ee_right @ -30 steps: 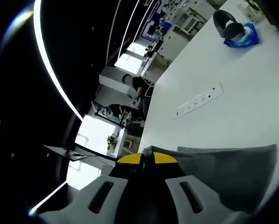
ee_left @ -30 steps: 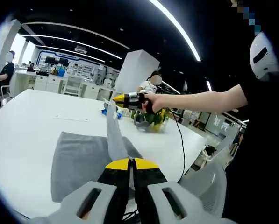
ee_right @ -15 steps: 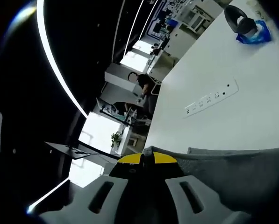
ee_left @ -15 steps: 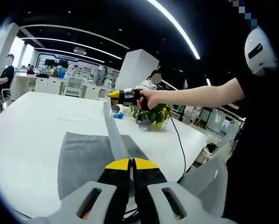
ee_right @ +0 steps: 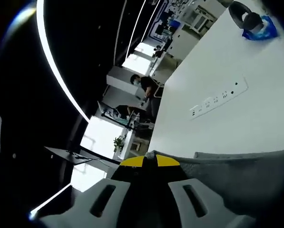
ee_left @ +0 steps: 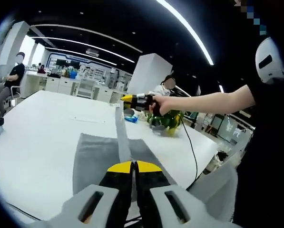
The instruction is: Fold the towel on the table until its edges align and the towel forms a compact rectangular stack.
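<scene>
Grey towel partly on the white table, one edge lifted taut between left gripper and right gripper, fingers closed on cloth; fold apparently mid-way, stack unformed.

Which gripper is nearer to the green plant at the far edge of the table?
Right. The right gripper, shut on the towel, is held up just beside the green plant; the left gripper pinches the towel's near edge, across the table.
</scene>
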`<state>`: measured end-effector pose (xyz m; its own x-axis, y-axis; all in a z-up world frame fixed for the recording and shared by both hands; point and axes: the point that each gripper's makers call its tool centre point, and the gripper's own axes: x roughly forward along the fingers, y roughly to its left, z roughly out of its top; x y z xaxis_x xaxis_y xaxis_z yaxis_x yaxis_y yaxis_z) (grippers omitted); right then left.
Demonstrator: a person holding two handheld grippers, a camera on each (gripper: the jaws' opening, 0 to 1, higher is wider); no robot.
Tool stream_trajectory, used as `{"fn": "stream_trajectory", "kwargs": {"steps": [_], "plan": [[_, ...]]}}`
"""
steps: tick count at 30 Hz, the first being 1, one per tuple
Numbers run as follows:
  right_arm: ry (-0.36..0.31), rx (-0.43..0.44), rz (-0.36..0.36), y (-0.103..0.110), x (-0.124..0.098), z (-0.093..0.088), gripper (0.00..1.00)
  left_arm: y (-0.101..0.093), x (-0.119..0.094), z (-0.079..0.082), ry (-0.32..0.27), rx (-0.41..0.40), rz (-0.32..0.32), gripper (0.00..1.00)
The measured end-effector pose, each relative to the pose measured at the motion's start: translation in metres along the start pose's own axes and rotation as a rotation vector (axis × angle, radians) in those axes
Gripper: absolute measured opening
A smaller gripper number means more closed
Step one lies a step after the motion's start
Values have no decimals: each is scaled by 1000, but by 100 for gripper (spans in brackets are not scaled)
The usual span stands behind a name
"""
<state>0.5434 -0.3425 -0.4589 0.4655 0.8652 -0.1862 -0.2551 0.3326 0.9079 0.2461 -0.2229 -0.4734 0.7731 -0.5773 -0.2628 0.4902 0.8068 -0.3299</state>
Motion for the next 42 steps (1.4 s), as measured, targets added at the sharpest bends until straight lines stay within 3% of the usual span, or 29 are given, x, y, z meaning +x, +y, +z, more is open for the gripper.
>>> {"fn": "stream_trajectory", "kwargs": {"steps": [5,11,20,23,24,27,31,36,42], "plan": [[25,-7,-40,-12,13,-12,4,26,1,-24,55,-21,72,1],[18,17,-57,-23,34,-25,4,54,0,-45,72,-70,132,1],[42,18,-83,-39,65,-46,5,80,2,-77,125,-112,177,1],[8,34,-89,-50,72,-46,0,91,3,-93,165,-137,203,1],[-59,90,-87,-54,76,-35,0,94,3,-98,178,-131,213,1],[-31,101,-88,-63,81,-40,0,101,6,-106,177,-168,220,1],[19,99,-105,-76,83,-55,0,114,10,-120,209,-199,254,1],[44,126,-114,-92,76,-67,0,118,10,-128,227,-241,264,2],[32,137,-153,-115,50,-63,0,118,12,-127,222,-272,275,2]]}}
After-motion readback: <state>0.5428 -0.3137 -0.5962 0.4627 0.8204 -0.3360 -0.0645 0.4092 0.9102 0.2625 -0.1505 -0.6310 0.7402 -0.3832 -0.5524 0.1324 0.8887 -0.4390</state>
